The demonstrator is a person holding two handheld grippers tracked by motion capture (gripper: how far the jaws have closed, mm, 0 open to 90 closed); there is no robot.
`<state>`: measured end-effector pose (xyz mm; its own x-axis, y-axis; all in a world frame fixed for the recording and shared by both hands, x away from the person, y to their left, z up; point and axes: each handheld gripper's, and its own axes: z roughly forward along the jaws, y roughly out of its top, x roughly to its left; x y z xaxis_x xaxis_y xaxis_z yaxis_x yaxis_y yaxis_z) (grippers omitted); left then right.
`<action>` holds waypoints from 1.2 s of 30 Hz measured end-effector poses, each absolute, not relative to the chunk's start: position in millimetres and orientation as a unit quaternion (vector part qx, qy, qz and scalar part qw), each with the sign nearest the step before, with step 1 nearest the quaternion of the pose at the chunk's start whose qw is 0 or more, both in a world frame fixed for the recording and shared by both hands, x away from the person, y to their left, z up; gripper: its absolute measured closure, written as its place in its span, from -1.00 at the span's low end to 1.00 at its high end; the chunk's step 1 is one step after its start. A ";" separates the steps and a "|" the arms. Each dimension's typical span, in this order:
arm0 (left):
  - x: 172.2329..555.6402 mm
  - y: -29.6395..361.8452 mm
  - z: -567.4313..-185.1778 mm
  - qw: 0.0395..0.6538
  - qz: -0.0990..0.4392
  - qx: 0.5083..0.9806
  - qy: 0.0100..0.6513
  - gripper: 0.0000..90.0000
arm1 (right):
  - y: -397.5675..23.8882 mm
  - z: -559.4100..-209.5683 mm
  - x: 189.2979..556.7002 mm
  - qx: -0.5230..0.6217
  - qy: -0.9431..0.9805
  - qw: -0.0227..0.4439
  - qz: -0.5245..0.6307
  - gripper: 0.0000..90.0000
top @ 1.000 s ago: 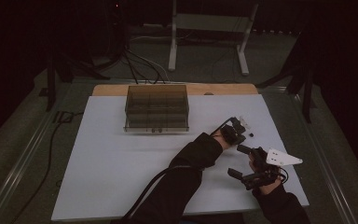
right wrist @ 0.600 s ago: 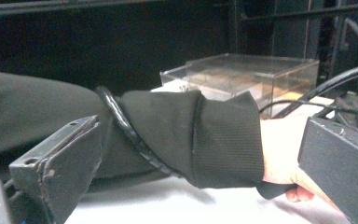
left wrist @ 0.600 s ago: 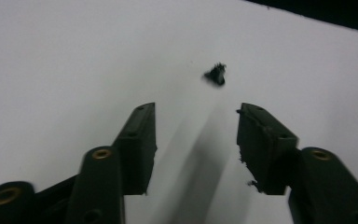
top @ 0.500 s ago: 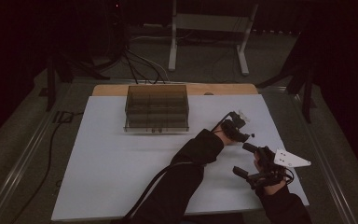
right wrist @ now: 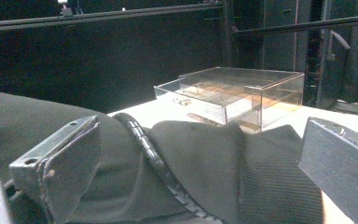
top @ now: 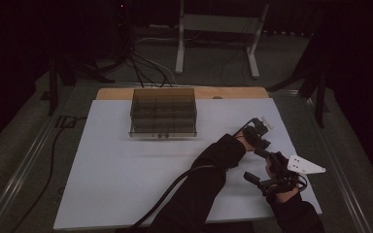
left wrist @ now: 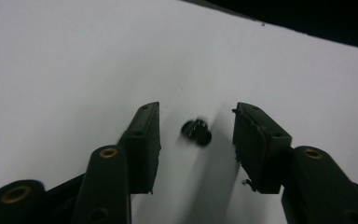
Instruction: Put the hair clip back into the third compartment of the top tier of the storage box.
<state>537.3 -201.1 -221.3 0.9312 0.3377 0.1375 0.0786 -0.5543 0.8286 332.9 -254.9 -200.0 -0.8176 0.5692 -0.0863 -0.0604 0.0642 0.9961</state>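
- The left gripper [left wrist: 196, 140] hangs over the white sheet [top: 141, 165], its jaws apart; they have just been closing in a little.
- A small black screw [left wrist: 196, 131] lies on the sheet between the two black fingers [left wrist: 142, 144], near their tips and touching neither pad.
- The screw sits slightly nearer the left-hand finger in the left gripper view; bare white sheet shows on both sides of it.
- Past the fingertips the sheet runs on to its far edge, with darkness beyond.
- In the high view the left gripper [top: 258, 132] is at the right side of the sheet, its black sleeve [top: 209, 170] crossing in from the bottom.
- The right gripper [top: 264, 170] is just behind it, nearer the person, with its grey plate [top: 305, 165] sticking out to the right.
- The right gripper's jaws stand wide apart with nothing between the pads; the fingers [right wrist: 65, 163] frame the left sleeve and its ribbed cable [right wrist: 154, 158], which lie farther off.
- Beyond the sleeve in the right gripper view stands a clear box [right wrist: 233, 95] with compartments; in the high view it is well apart from both grippers, toward the sheet's far edge.
- No brand, label or writing can be read on the grippers, the box or the sheet.
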 end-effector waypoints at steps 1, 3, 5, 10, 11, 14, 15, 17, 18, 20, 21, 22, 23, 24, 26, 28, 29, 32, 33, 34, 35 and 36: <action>536.4 -202.7 -222.0 0.457 0.147 0.869 0.116 0.28 | -255.3 -200.0 333.0 0.185 0.689 0.239 0.659 -1.00; 535.1 -202.9 -222.6 0.458 0.149 0.870 0.109 0.38 | -256.5 -200.0 333.6 0.187 0.688 0.240 0.658 -1.00; 532.1 -203.7 -223.2 0.457 0.155 0.870 0.101 0.57 | -256.9 -200.2 334.1 0.189 0.688 0.241 0.658 -1.00; 529.4 -204.0 -223.6 0.457 0.152 0.870 0.101 0.79 | -256.1 -200.8 334.6 0.192 0.690 0.242 0.655 -1.00; 529.7 -203.1 -223.5 0.458 0.150 0.871 0.102 0.80 | -255.6 -200.9 334.6 0.192 0.690 0.242 0.654 -1.00; 529.3 -201.8 -223.6 0.458 0.150 0.870 0.103 0.81 | -255.7 -201.3 335.1 0.193 0.690 0.242 0.654 -1.00; 529.2 -201.4 -222.9 0.457 0.149 0.870 0.107 0.81 | -255.8 -201.4 335.1 0.194 0.690 0.242 0.654 -1.00; 528.7 -199.3 -221.9 0.451 0.152 0.873 0.106 0.81 | -256.4 -201.7 335.7 0.194 0.690 0.241 0.654 -1.00; 529.1 -197.4 -221.5 0.450 0.152 0.873 0.108 0.81 | -256.6 -201.8 335.9 0.195 0.690 0.241 0.654 -1.00; 529.6 -191.2 -219.8 0.452 0.149 0.872 0.112 0.81 | -256.8 -202.1 336.0 0.195 0.690 0.241 0.654 -1.00; 529.9 -187.6 -218.9 0.453 0.149 0.872 0.112 0.81 | -257.0 -202.2 336.1 0.195 0.689 0.241 0.654 -1.00; 529.7 -184.0 -218.3 0.454 0.149 0.871 0.114 0.81 | -257.1 -202.2 336.2 0.196 0.689 0.242 0.654 -1.00; 529.5 -181.2 -217.6 0.451 0.150 0.872 0.113 0.81 | -257.3 -202.3 336.3 0.196 0.689 0.242 0.654 -1.00; 529.3 -177.5 -217.2 0.451 0.152 0.872 0.111 0.81 | -257.5 -202.4 336.4 0.196 0.689 0.242 0.654 -1.00; 529.2 -168.9 -216.1 0.451 0.152 0.872 0.113 0.81 | -258.1 -202.7 336.4 0.198 0.689 0.243 0.653 -1.00; 528.5 -163.0 -215.4 0.447 0.153 0.874 0.112 0.81 | -258.7 -203.2 336.9 0.200 0.689 0.244 0.653 -1.00; 527.4 -159.2 -214.9 0.447 0.153 0.874 0.112 0.81 | -258.9 -203.5 337.3 0.202 0.688 0.243 0.653 -1.00; 523.5 -152.3 -212.9 0.445 0.155 0.876 0.103 0.81 | -258.9 -204.3 338.2 0.205 0.689 0.244 0.651 -1.00; 521.8 -149.8 -212.0 0.445 0.153 0.876 0.103 0.81 | -258.8 -204.5 338.3 0.206 0.690 0.243 0.650 -1.00; 520.0 -146.4 -210.4 0.444 0.152 0.877 0.100 0.81 | -258.6 -204.7 338.4 0.206 0.691 0.244 0.649 -1.00; 518.2 -144.3 -209.5 0.445 0.153 0.877 0.098 0.81 | -258.5 -205.0 338.6 0.207 0.691 0.244 0.648 -1.00; 516.9 -141.3 -207.7 0.443 0.153 0.878 0.095 0.81 | -258.6 -205.2 339.0 0.207 0.691 0.243 0.648 -1.00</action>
<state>516.9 -141.3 -207.7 0.9350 0.3022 0.1853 0.0305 -0.5893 0.8073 339.0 -258.6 -205.2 -0.7956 0.6020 -0.0677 -0.0294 0.0733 0.9969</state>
